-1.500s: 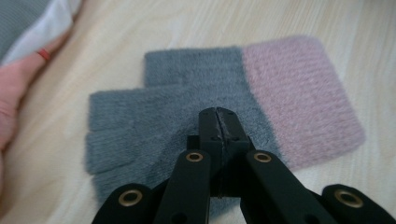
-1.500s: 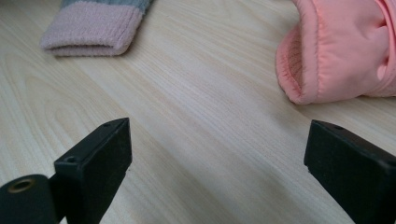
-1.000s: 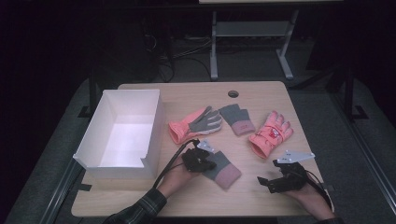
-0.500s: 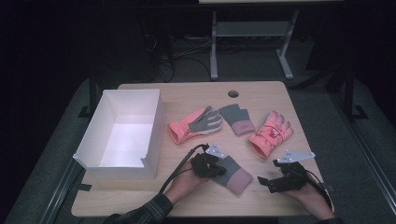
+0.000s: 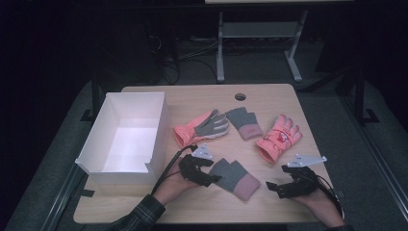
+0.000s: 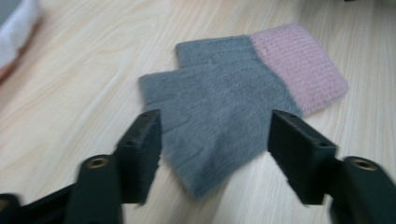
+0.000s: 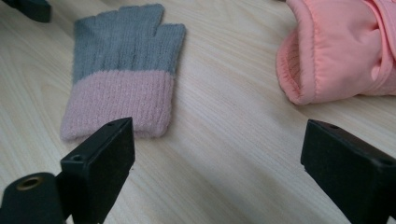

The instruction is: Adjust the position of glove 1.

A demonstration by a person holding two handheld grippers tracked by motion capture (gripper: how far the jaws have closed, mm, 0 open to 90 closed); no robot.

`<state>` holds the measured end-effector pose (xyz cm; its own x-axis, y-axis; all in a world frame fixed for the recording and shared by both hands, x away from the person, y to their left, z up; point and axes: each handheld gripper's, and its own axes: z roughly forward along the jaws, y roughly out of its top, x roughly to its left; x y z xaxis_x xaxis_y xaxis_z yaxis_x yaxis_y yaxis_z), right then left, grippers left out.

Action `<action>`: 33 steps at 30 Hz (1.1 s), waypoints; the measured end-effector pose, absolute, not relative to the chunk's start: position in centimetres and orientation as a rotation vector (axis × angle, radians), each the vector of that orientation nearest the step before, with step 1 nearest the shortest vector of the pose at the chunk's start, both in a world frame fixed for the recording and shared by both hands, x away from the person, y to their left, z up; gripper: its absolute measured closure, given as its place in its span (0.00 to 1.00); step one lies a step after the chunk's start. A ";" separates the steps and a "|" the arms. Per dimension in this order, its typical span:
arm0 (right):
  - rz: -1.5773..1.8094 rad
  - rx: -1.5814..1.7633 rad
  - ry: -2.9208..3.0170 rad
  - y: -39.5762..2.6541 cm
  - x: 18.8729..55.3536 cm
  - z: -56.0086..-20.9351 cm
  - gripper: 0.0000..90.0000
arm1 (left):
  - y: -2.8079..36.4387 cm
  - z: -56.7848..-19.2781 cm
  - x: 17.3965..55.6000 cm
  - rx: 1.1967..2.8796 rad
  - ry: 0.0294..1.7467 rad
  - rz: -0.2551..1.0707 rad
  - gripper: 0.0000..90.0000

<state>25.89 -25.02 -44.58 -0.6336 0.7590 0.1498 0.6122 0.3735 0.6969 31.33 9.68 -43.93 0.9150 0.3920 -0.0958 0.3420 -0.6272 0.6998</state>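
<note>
- Grey knitted fingerless glove with pink cuff [image 5: 234,177] lies flat on the wooden tabletop [image 5: 269,98], probably set down to pair with its twin.
- Left tongs [image 5: 211,173] have just been opening; the glove, dragged rightwards earlier, is now released.
- Right tongs [image 5: 275,188] rest apart, empty.
</note>
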 end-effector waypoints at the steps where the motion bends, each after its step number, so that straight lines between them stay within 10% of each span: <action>1: 1.101 1.235 2.443 -25.0 25.9 -44.5 0.13 | 9.7 -43.9 31.3 2.301 0.520 0.084 0.29; 8: 1.092 1.247 2.422 -24.8 26.0 -44.1 0.16 | 11.7 -44.3 30.5 2.290 0.562 0.112 0.15; 33: 1.130 1.260 2.343 -22.5 30.7 -41.5 0.23 | 12.9 -44.9 29.1 2.295 0.565 0.111 0.15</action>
